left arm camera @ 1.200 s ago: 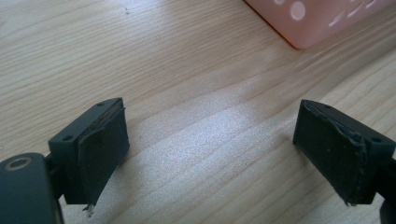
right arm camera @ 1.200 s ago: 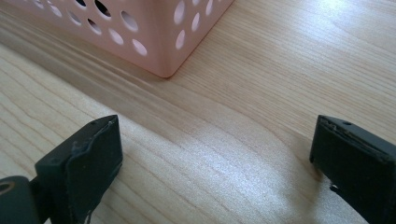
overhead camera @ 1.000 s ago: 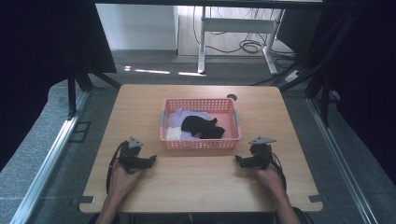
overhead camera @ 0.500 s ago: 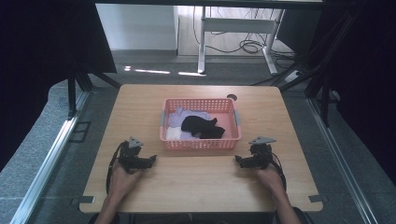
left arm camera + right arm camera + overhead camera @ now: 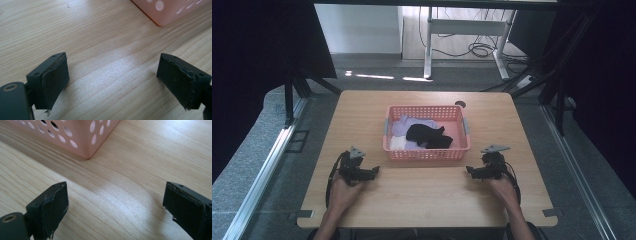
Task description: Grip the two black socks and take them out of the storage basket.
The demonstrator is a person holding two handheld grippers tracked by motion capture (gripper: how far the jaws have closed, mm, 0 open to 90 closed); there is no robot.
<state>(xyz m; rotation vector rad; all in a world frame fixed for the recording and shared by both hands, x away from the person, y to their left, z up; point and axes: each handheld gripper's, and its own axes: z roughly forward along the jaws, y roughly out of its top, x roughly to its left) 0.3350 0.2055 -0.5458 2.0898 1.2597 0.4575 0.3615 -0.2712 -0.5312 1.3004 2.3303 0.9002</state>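
A pink perforated basket [image 5: 427,154] sits at the middle of the wooden table [image 5: 422,200]. It holds a black garment [image 5: 428,136] lying over a lilac cloth [image 5: 412,124] and a white cloth [image 5: 397,143]. My left gripper [image 5: 374,171] rests on the table in front of the basket's left corner, jaws wide open over bare wood [image 5: 113,82]. My right gripper [image 5: 469,171] rests in front of the right corner, open [image 5: 116,207]. Its jaws have just been closing a little, with nothing between them. A basket corner shows in the left gripper view [image 5: 172,10] and in the right gripper view [image 5: 75,135].
A dark round hole [image 5: 460,104] marks the tabletop behind the basket. Bare wood lies between the two grippers in front of the basket. Beyond the table stand a white desk frame [image 5: 462,30] with cables and black curtains at both sides.
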